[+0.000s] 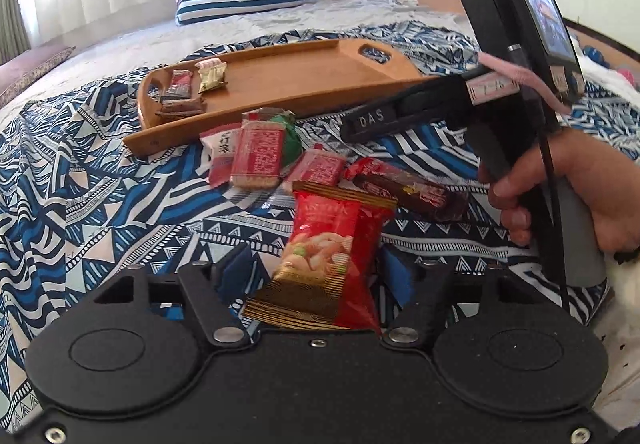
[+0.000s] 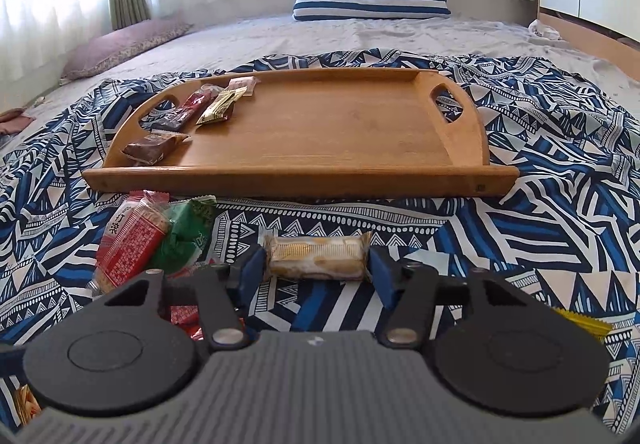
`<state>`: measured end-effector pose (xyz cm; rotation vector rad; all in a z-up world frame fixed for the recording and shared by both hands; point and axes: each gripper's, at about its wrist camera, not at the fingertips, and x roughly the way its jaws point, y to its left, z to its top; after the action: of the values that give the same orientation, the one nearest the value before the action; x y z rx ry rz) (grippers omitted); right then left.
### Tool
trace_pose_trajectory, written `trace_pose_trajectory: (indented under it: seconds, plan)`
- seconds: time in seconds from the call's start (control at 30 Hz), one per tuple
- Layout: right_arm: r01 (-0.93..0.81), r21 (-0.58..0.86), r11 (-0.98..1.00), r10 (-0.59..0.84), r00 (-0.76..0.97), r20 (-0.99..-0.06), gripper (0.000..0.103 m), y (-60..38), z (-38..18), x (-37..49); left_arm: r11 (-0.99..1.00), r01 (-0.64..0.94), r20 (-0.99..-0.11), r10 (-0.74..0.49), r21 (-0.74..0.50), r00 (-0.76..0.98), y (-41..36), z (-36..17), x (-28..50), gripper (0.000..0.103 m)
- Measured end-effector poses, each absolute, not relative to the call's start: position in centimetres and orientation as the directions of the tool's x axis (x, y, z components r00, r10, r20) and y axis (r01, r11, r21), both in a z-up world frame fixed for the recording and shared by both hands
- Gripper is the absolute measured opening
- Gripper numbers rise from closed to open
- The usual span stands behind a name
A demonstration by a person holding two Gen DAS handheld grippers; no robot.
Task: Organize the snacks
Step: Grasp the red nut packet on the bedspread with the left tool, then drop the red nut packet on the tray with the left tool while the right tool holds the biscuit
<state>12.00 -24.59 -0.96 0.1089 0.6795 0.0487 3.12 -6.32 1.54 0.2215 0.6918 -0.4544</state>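
Nearest to the left wrist camera, the left gripper (image 1: 316,268) has a glossy red and gold snack bag (image 1: 320,264) standing between its blue pads, which sit wide apart at the sides of the bag; I cannot tell if they really press it. Just ahead of this tool lies a dark brown bar (image 1: 412,191) in crinkled foil. Ahead and a little left is a small heap: two flat red cracker packs (image 1: 258,151), a white and red pack (image 1: 220,149) and a green pouch (image 1: 290,135), all on the blue and white patterned cloth (image 1: 100,183).

The right gripper (image 2: 318,264), seen from its own camera, has its fingers on the two ends of a pale, oblong wafer pack (image 2: 318,256) in clear wrapping. The pads touch the crimped ends, so it seems to grasp it.

Straight ahead of the right tool, on the cloth, stands the smooth wooden tray (image 2: 320,131), a rectangle with rounded ends and cut-out handles. In its far left corner lie a dark brown pack (image 2: 150,149), a dark red bar (image 2: 188,109), a gold pack (image 2: 220,107) and a pinkish pack (image 2: 242,84).
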Motion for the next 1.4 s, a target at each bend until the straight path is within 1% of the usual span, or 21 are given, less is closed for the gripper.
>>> trace_pose_trajectory:
  seconds: [0.03, 0.07, 0.1, 0.13, 0.2, 0.37, 0.53, 0.77, 0.83, 0.9, 1.07, 1.13, 1.27, 1.4]
  plan:
    - [-0.01, 0.114, 0.993, 0.079, 0.777, -0.624, 0.06, -24.6, -0.9, 12.0, 0.879, 0.475, -0.655, -0.331, 0.048, 0.679, -6.4, 1.5, 3.0, 0.06]
    - [-0.01, 0.113, 0.993, 0.079, 0.777, -0.624, 0.06, -24.6, -0.9, 11.9, 0.879, 0.474, -0.651, -0.333, 0.047, 0.682, -6.4, 1.5, 2.9, 0.055]
    - [-0.011, 0.114, 0.993, 0.08, 0.778, -0.624, 0.06, -24.6, -1.0, 11.9, 0.88, 0.472, -0.648, -0.333, 0.046, 0.685, -6.3, 1.6, 2.9, 0.048]
    - [-0.012, 0.116, 0.993, 0.082, 0.778, -0.624, 0.06, -24.6, -1.0, 11.9, 0.882, 0.47, -0.643, -0.335, 0.043, 0.688, -6.2, 1.7, 2.9, 0.044]
    - [-0.011, 0.119, 0.993, 0.083, 0.778, -0.623, 0.06, -24.6, -1.0, 11.9, 0.883, 0.468, -0.639, -0.336, 0.043, 0.692, -6.0, 1.9, 2.9, 0.043]
    - [-0.003, 0.108, 0.994, 0.069, 0.787, -0.613, 0.06, -24.4, -1.1, 11.6, 0.873, 0.478, -0.606, -0.326, 0.102, 0.725, -5.5, 2.7, 2.4, 0.042]
    - [0.014, 0.126, 0.992, 0.065, 0.798, -0.599, 0.056, -24.8, -1.1, 11.2, 0.88, 0.469, -0.582, -0.342, 0.077, 0.738, -4.9, 3.8, 3.3, 0.042]
    - [0.045, 0.154, 0.987, 0.051, 0.821, -0.568, 0.055, -25.7, -0.9, 10.6, 0.903, 0.421, -0.554, -0.31, 0.081, 0.772, -4.8, 4.6, 6.0, 0.042]
    - [0.066, 0.136, 0.989, 0.02, 0.834, -0.552, 0.054, -25.6, -0.8, 10.3, 0.913, 0.405, -0.548, -0.309, 0.058, 0.777, -4.7, 4.8, 7.3, 0.042]
    - [0.061, 0.133, 0.989, 0.02, 0.844, -0.536, 0.054, -25.6, -0.7, 10.0, 0.924, 0.381, -0.545, -0.305, 0.03, 0.781, -4.6, 5.0, 8.7, 0.042]
    - [0.056, 0.1, 0.993, 0.007, 0.841, -0.54, 0.055, -25.1, -0.9, 10.1, 0.943, 0.332, -0.523, -0.296, -0.026, 0.799, -4.8, 5.4, 12.9, 0.042]
    - [0.069, 0.091, 0.993, -0.008, 0.836, -0.548, 0.055, -25.0, -1.2, 10.3, 0.944, 0.329, -0.514, -0.291, -0.019, 0.807, -5.5, 5.3, 14.7, 0.042]
    - [0.087, 0.089, 0.992, -0.024, 0.836, -0.548, 0.055, -25.1, -1.5, 10.2, 0.952, 0.303, -0.536, -0.239, 0.032, 0.81, -7.0, 4.4, 18.3, 0.042]
    - [0.098, 0.069, 0.993, -0.044, 0.836, -0.547, 0.055, -24.8, -1.7, 10.2, 0.96, 0.28, -0.547, -0.231, 0.006, 0.805, -7.7, 3.9, 21.4, 0.042]
